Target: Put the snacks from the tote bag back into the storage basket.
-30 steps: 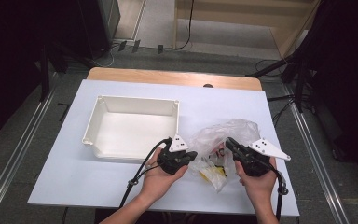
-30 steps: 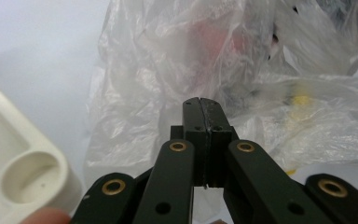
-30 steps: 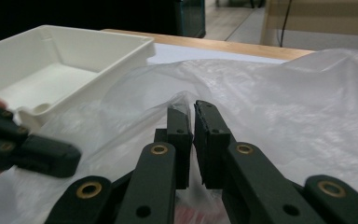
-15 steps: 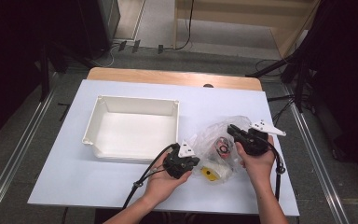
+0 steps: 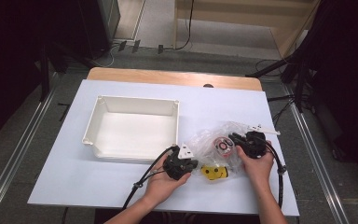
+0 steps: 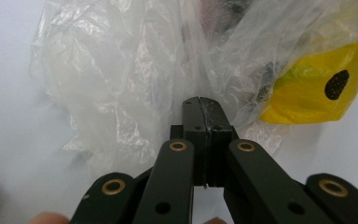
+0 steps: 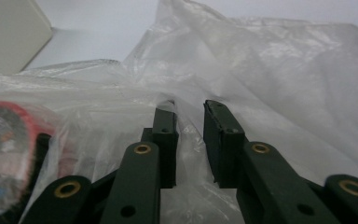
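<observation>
The clear plastic bag lies on the table just right of the white tray. The left gripper has its jaws pressed together, pinching the bag's edge. The right gripper has just been opening, with bag plastic between its jaws. A yellow smiley toy sits by the bag.

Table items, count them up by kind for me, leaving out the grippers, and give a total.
White tray: 1
Clear plastic bag: 1
Red and white round item in the bag: 1
Yellow item with black marks: 1
Total: 4
</observation>
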Demonstrator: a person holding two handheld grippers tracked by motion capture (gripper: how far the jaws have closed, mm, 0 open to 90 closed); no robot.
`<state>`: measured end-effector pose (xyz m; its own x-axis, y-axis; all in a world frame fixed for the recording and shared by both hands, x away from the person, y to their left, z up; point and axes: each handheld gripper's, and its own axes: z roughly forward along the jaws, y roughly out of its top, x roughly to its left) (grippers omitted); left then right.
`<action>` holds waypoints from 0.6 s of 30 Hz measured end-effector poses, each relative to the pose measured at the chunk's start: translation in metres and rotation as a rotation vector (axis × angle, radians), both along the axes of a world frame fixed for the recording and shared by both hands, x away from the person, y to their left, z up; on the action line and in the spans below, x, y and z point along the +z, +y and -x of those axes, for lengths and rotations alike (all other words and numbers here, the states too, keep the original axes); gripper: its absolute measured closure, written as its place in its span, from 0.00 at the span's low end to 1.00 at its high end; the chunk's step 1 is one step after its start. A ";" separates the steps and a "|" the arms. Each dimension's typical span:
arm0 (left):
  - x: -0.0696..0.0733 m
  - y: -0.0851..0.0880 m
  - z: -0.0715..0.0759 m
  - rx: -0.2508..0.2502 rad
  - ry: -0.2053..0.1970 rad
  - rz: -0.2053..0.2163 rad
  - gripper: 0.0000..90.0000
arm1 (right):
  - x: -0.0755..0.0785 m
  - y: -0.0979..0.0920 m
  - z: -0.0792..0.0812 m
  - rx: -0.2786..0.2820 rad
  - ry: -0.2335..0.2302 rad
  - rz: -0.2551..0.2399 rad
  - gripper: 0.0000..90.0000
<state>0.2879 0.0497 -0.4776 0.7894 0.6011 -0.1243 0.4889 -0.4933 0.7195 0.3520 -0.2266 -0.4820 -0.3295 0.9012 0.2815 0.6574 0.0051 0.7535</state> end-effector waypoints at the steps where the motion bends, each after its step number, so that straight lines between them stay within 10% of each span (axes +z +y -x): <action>1: 0.000 0.000 0.000 -0.001 -0.003 0.000 1.00 | -0.001 -0.001 0.001 -0.010 -0.005 -0.008 0.80; 7: 0.000 0.001 0.001 -0.003 -0.008 0.005 0.99 | 0.023 -0.016 0.020 -0.054 -0.108 -0.098 0.60; 18: -0.001 0.003 0.000 0.001 0.009 0.025 0.95 | 0.064 -0.014 0.078 -0.003 -0.251 -0.097 0.57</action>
